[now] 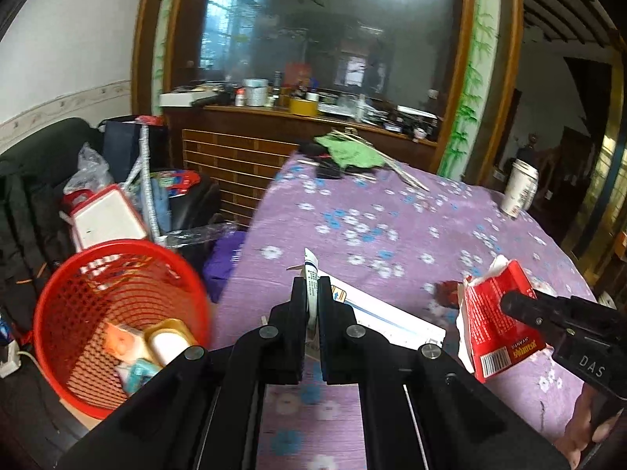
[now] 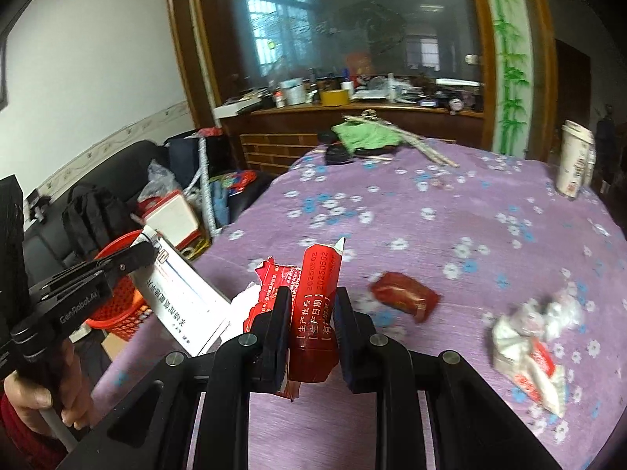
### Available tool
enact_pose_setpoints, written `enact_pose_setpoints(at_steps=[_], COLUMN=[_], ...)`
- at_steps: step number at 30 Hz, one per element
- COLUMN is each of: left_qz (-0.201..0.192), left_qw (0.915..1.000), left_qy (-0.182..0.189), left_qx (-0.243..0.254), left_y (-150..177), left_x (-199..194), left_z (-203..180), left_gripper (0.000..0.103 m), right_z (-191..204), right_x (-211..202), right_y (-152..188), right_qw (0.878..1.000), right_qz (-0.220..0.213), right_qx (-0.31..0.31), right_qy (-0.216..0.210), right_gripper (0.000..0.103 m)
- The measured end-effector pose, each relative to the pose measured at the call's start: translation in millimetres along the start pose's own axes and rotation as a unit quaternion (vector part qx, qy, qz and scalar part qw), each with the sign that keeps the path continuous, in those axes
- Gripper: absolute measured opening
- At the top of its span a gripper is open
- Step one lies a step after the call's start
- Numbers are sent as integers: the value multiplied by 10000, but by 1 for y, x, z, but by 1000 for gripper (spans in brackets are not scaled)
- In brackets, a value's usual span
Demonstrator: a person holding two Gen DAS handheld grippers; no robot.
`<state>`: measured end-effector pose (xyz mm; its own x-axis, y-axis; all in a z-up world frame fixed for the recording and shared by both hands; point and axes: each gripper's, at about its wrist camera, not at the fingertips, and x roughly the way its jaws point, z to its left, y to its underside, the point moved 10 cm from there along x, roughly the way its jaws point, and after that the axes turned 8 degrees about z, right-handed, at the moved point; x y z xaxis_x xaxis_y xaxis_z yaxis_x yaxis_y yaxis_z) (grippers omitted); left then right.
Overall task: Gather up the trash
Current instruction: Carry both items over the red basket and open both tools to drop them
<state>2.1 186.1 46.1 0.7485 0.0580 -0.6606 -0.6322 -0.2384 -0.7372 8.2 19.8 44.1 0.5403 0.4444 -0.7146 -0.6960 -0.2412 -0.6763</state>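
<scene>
Two grips loaded, and we're heading for the red mesh basket (image 1: 117, 325).
Left gripper (image 1: 312, 293) pinches a flattened white carton (image 1: 376, 313); right gripper (image 2: 311, 313) clamps a torn red packet (image 2: 317, 305) above the floral tablecloth (image 2: 450, 227). Next we need both over the rim, then release.

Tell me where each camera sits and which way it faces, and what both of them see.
Left wrist: on the left claw, facing over the purple table toward the mirror cabinet; its fingers pinch a white box, red basket at left.
Right wrist: on the right claw, same heading; its fingers pinch a red packet; a hand shows.
Shared: table, basket, box, packet, each other's claw.
</scene>
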Motion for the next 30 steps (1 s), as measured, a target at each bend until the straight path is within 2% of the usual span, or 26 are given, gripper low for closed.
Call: enact_pose_setpoints(at_steps=[10, 17, 21, 30], left_qz=[-275, -536, -560, -441], left_qw=[9958, 9868, 9814, 9765], left_qy=[-488, -1070, -1355, -1652], left_qx=[-728, -1090, -1239, -1314], left_y=[-12, -18, -14, -4], left_x=[-23, -46, -55, -48], left_z=[93, 162, 196, 230], left_gripper=[5, 5, 5, 5], right_z=[82, 134, 159, 207], right_x=[26, 45, 61, 95], right_y=[-21, -38, -48, -60], right_qw=[9972, 9932, 9910, 9867], right_qz=[184, 250, 316, 443], right_qx=[-545, -888, -1020, -1209], right_qy=[-482, -706, -808, -994], right_gripper=[23, 23, 23, 23])
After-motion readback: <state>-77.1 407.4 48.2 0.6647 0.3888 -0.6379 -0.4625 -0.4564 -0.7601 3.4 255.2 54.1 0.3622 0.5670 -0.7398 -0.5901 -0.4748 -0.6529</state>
